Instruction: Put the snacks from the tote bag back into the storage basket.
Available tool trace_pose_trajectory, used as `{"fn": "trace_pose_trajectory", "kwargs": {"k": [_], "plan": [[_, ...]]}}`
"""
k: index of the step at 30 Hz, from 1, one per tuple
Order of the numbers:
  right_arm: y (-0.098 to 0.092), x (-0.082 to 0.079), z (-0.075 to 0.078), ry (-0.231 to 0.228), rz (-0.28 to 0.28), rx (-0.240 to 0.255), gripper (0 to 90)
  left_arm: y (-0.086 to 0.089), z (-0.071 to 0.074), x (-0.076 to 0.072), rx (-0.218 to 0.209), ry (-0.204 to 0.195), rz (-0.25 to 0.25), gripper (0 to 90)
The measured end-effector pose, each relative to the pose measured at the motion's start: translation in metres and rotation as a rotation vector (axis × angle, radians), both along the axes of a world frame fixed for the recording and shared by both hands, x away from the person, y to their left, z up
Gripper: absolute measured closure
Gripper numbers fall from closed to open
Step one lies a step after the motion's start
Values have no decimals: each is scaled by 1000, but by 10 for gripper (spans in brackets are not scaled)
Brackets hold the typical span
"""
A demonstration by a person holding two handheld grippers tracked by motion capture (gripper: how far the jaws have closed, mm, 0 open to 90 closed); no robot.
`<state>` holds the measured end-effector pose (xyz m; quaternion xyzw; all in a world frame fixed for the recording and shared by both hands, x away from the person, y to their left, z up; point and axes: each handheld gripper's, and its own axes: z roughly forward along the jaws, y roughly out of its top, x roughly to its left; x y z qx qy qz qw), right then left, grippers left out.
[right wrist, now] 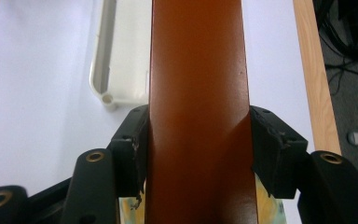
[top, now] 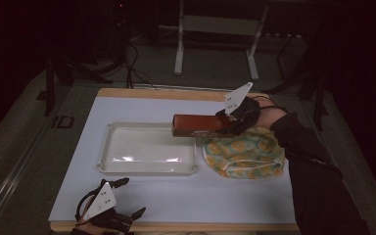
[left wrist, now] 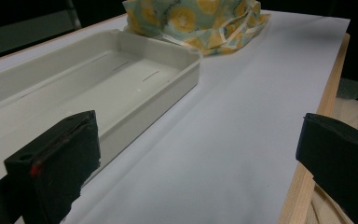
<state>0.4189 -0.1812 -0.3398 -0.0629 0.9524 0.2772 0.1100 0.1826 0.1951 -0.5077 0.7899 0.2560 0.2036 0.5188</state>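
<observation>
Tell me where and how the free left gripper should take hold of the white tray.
Grip the white tray by its near long rim, coming from above with one finger inside and one outside. Its wall is thin and upright, and that edge faces the open left gripper, with bare table between them.

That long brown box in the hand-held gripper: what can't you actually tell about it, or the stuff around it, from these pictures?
- Brown box: its print is too small and dim in the high view; in the right gripper view the frame's top and bottom edges cut off both ends.
- Yellow patterned cloth: the box and right hand-held gripper cover its far edge in the high view; what lies under it is hidden.
- White tray: its near end is hidden behind a jaw in the left gripper view.
</observation>
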Motion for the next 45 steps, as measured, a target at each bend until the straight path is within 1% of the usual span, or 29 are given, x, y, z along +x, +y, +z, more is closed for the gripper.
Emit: {"fn": "trace_pose_trajectory", "kwargs": {"k": [4,8,11,16,24,27,29,30,34,40,42,43,45], "plan": [[13,-2,1,-5,22,-9,433,0,0,0,2,0,-2,0],[25,-3,-1,-2,43,-8,433,-1,0,-1,5,-1,-6,0],[34,-4,-3,1,59,-19,433,-1,0,-1,4,-3,-8,0],[49,-6,-5,5,86,-18,433,-1,0,-1,4,-3,-11,0],[78,-11,-10,20,132,25,433,-1,0,-1,6,-4,-15,0],[85,-12,-13,25,143,52,433,-1,0,-2,9,-7,-18,0],[86,-12,-13,27,145,59,433,-1,0,-2,9,-7,-18,0],[89,-12,-16,32,148,79,433,-1,1,-2,10,-9,-21,0],[94,-12,-24,29,138,108,433,-2,1,-2,11,-9,-24,0],[97,-7,-45,51,134,109,433,-1,1,-2,9,-11,-25,0],[97,-5,-52,58,122,117,432,-2,1,-2,9,-11,-26,0],[96,-3,-56,66,116,132,432,-2,1,-2,10,-11,-26,0],[96,-2,-64,67,106,141,433,-2,1,-3,12,-12,-27,0]]}}
